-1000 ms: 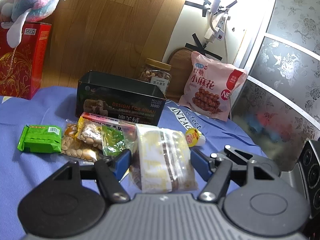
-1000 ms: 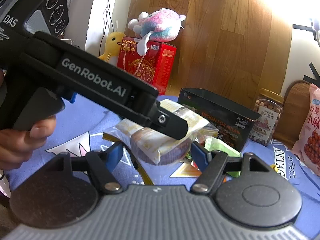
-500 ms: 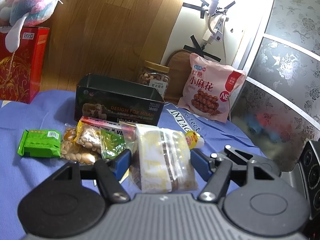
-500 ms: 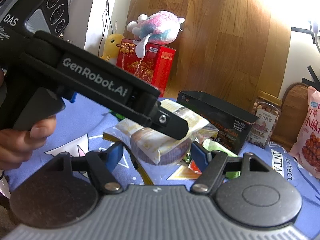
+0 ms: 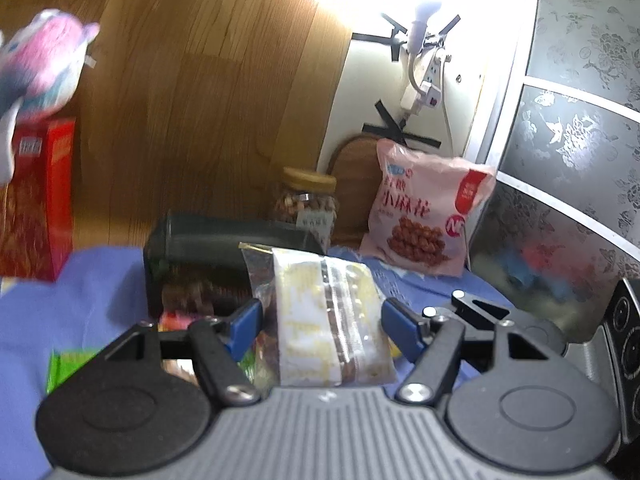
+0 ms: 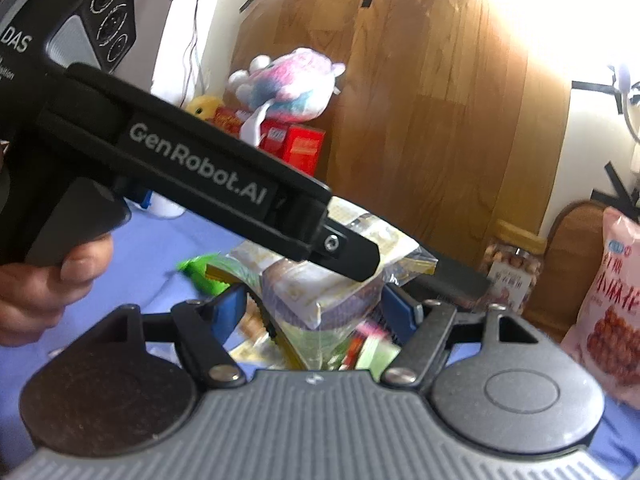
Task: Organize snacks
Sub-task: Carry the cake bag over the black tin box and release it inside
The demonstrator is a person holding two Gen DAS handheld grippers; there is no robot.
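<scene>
A wooden panel (image 5: 192,92) leans against the far cream wall (image 5: 360,92). To the right, a power strip (image 5: 430,76) hangs taped there, beside floral frosted glass doors (image 5: 576,128). Bright light glares from above.

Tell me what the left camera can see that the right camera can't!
Only the left wrist view shows the patterned glass door and the white power strip on the wall. Only the right wrist view shows the yellow duck toy and the person's hand holding the left hand-held gripper. Both show the clear cake packet that it grips, the pink snack bag, the nut jar, the red box and the pink plush toy.
</scene>
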